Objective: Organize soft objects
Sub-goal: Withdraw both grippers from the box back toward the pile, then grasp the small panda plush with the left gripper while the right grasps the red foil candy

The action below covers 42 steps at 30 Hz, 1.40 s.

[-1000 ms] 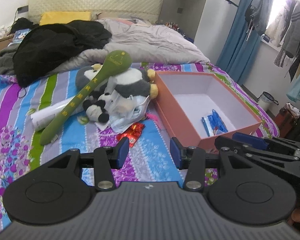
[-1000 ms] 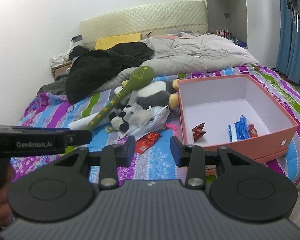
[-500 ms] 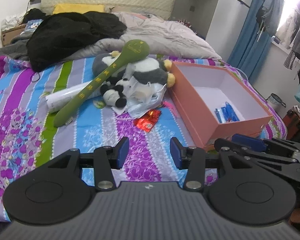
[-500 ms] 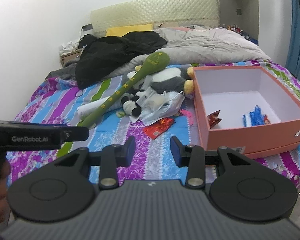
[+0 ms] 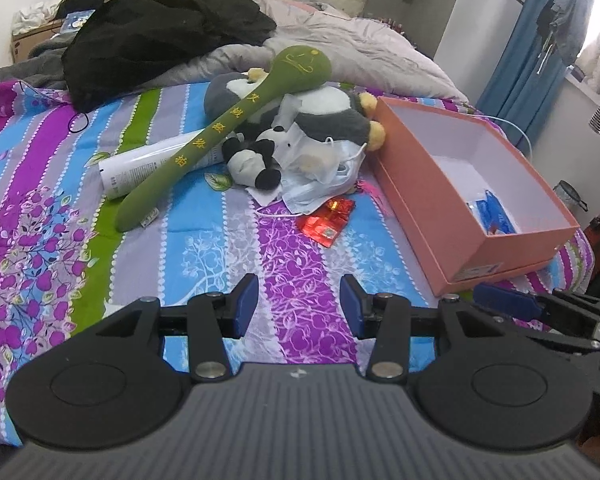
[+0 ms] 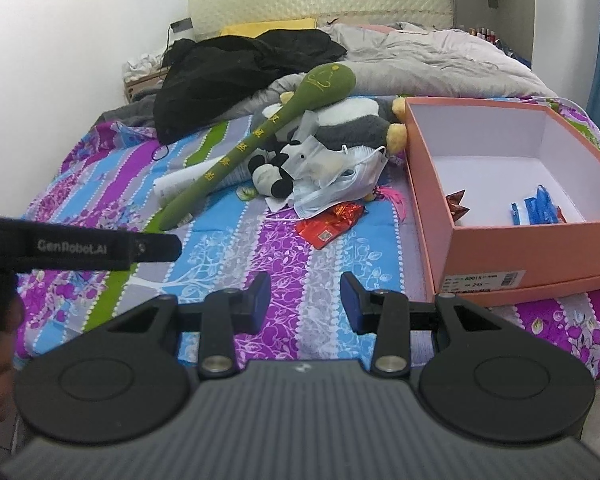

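Note:
A long green plush stick (image 5: 228, 128) (image 6: 260, 136) leans across a heap of toys in the middle of the bed. Under it lie a grey-and-white plush penguin (image 5: 332, 116) (image 6: 356, 124) and a small black-and-white plush (image 5: 252, 160) (image 6: 270, 178). Crumpled blue face masks (image 5: 324, 176) (image 6: 340, 180) and a red foil wrapper (image 5: 326, 220) (image 6: 332, 220) rest beside them. My left gripper (image 5: 298, 304) and right gripper (image 6: 305, 300) hover open over the near bedsheet, with nothing between the fingers.
An open salmon box (image 5: 420, 184) (image 6: 520, 248) stands to the right with blue packets inside. A white tube (image 5: 148, 164) lies under the stick. Black clothing (image 5: 156, 36) and a grey duvet (image 6: 440, 60) fill the far bed. The other gripper's arm (image 6: 80, 244) crosses at left.
Both grippers have sunk and drawn back from the heap, so more of the near striped sheet shows. Their jaws stand as before. Nothing on the bed has moved.

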{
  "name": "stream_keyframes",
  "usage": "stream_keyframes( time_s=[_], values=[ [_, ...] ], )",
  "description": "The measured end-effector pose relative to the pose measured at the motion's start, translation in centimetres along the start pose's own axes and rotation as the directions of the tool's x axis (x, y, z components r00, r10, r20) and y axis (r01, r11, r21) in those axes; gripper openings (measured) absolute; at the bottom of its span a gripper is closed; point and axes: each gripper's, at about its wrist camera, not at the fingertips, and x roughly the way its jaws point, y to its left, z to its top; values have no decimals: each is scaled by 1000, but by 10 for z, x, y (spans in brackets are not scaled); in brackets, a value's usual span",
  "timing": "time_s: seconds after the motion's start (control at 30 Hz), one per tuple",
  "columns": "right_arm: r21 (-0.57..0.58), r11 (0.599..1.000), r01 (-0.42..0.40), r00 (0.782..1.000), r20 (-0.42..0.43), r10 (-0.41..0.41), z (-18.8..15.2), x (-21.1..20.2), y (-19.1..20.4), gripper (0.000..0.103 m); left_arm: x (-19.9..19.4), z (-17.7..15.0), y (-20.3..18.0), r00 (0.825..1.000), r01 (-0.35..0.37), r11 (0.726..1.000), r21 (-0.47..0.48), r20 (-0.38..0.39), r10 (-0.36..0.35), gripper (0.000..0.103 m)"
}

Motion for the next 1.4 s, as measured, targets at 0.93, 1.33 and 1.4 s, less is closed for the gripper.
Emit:
stream_keyframes(
  time_s=[0.93, 1.33, 1.4],
  values=[
    [10, 1000, 28, 996, -90, -27, 41, 172, -26, 41, 185, 73, 55, 997, -40, 998, -51, -62, 37, 51],
    [-6, 998, 70, 992, -108, -70, 46, 232, -47, 56, 249, 96, 68, 999, -23, 991, -135, -36, 18, 61],
    [-5, 998, 70, 991, -111, -70, 46, 240, -49, 56, 255, 98, 70, 999, -21, 989, -149, -29, 17, 63]
  ],
)
